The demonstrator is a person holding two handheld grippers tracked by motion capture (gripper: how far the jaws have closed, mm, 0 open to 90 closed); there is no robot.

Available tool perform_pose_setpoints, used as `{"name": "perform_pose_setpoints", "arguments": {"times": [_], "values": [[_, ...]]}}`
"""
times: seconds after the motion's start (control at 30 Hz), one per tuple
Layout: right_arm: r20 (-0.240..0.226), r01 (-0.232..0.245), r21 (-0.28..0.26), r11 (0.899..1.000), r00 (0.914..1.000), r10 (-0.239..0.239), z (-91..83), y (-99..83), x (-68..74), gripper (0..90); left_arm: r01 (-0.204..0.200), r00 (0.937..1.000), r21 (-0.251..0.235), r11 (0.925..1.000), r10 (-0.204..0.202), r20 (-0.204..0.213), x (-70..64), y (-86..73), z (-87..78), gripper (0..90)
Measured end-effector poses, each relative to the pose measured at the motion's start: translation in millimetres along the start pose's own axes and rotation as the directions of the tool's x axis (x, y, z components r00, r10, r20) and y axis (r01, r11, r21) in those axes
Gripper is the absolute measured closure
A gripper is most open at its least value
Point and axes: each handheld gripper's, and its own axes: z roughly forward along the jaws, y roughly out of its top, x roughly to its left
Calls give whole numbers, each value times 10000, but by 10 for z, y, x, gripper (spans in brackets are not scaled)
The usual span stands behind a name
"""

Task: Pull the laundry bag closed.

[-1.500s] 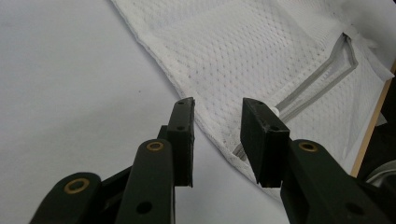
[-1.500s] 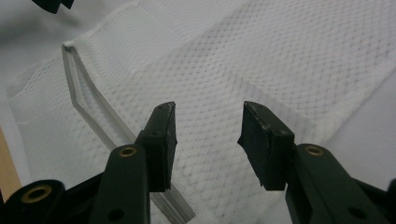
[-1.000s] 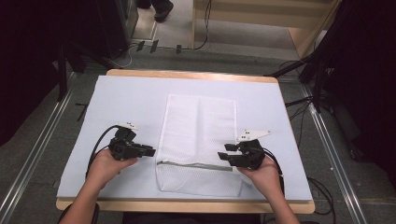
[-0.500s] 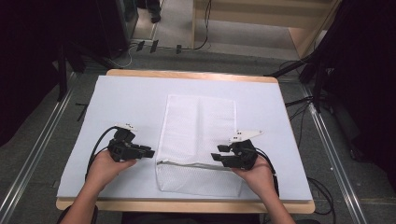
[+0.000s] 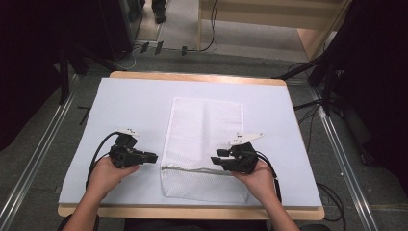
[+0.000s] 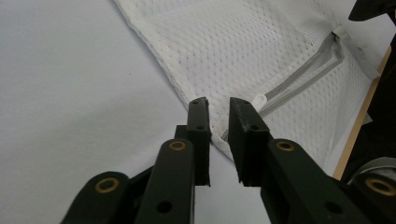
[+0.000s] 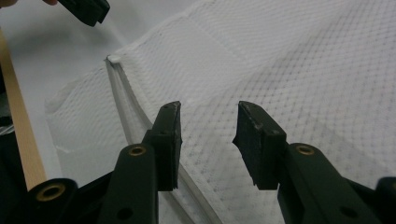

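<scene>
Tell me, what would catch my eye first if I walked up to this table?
Probably the white mesh laundry bag, lying flat in the middle of the pale blue table cover, its grey zipper running across near the person's edge. Next, the two black hand-held tools flanking it: the left gripper at the zipper's left end and the right gripper over the zipper's right part, both open.
</scene>
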Motion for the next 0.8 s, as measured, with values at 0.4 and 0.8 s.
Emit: {"name": "perform_pose_setpoints", "arguments": {"times": [0.4,0.8], "values": [[-303,183,111,9998,9994,-180,127,96,112,653,-66,10000,-63,10000,66,25,-35,-49,14,856],[-574,454,263,9986,9974,-438,267,189,202,680,44,10000,-216,9998,-43,59,-52,-82,8,891]]}}
